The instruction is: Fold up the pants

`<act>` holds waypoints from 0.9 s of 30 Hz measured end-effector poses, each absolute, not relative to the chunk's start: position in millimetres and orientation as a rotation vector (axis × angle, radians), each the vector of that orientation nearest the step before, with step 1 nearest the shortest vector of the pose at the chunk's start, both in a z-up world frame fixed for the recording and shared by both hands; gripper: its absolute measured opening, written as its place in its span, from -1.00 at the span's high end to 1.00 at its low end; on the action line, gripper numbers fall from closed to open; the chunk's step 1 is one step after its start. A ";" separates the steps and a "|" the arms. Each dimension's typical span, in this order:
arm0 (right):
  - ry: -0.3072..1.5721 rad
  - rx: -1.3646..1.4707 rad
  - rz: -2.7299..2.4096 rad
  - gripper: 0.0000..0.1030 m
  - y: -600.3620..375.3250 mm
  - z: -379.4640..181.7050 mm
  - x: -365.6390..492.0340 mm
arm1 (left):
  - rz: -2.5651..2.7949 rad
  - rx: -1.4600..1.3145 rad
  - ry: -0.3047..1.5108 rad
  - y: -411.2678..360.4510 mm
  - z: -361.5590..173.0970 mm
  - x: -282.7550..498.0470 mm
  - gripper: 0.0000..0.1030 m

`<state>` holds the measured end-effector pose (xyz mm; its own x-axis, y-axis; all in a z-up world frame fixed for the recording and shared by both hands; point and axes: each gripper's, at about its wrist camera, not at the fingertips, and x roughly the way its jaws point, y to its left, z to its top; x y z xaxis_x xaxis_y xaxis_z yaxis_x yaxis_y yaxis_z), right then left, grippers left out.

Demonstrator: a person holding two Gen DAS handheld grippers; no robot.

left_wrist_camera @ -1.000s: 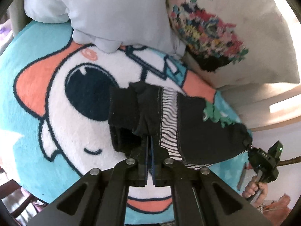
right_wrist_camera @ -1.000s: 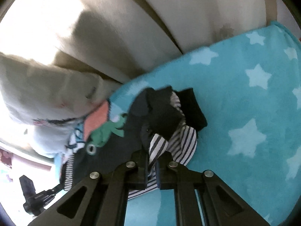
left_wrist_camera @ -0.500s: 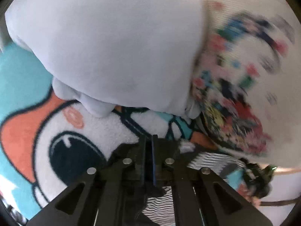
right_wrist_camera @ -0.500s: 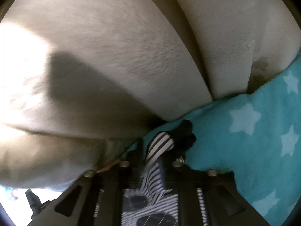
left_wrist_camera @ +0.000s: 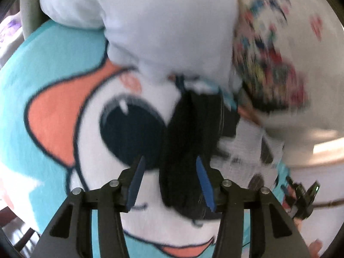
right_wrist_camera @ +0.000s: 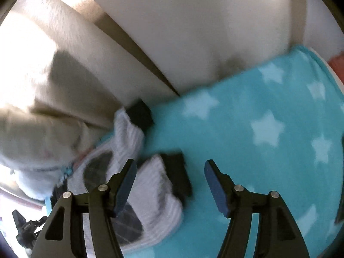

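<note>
**Pants let go, lying lengthwise ahead of both jaws**

The pants [left_wrist_camera: 191,142] lie on the teal cartoon blanket [left_wrist_camera: 53,81], their dark band running near to far straight out from the left hand-held gripper [left_wrist_camera: 169,174]. Its jaws are opening and the dark cloth sits between the blue pads without being pressed. In the right wrist view the pale striped legs [right_wrist_camera: 154,185] with dark cuffs [right_wrist_camera: 178,176] stretch from the near left toward the far cushions, and the right hand-held gripper [right_wrist_camera: 169,178] is also opening; the nearer cuff lies in its gap, untouched as far as the blur allows.

Both grippers sit directly over the garment, the left over the dark end, the right over the cuff end. The next fold would probably run along that long axis.

Crowding the far side are a pale plush toy [left_wrist_camera: 150,21], a patterned pillow [left_wrist_camera: 279,64] and the beige sofa cushions [right_wrist_camera: 193,32], which touch the far cuff [right_wrist_camera: 139,112] and leave little room there.
</note>
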<state>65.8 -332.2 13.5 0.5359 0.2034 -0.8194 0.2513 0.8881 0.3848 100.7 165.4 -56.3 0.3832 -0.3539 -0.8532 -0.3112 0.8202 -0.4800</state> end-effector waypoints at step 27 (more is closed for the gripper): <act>1.085 0.622 0.058 0.76 -307.3 -8.8 -3.1 | -0.143 -0.488 1.244 110.8 -47.0 71.5 0.49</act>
<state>-3.1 -307.3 -8.8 0.4832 0.3399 -0.8068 0.2512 0.8290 0.4997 71.5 110.8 -47.0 0.3267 -0.3640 -0.8722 -0.1567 0.8892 -0.4298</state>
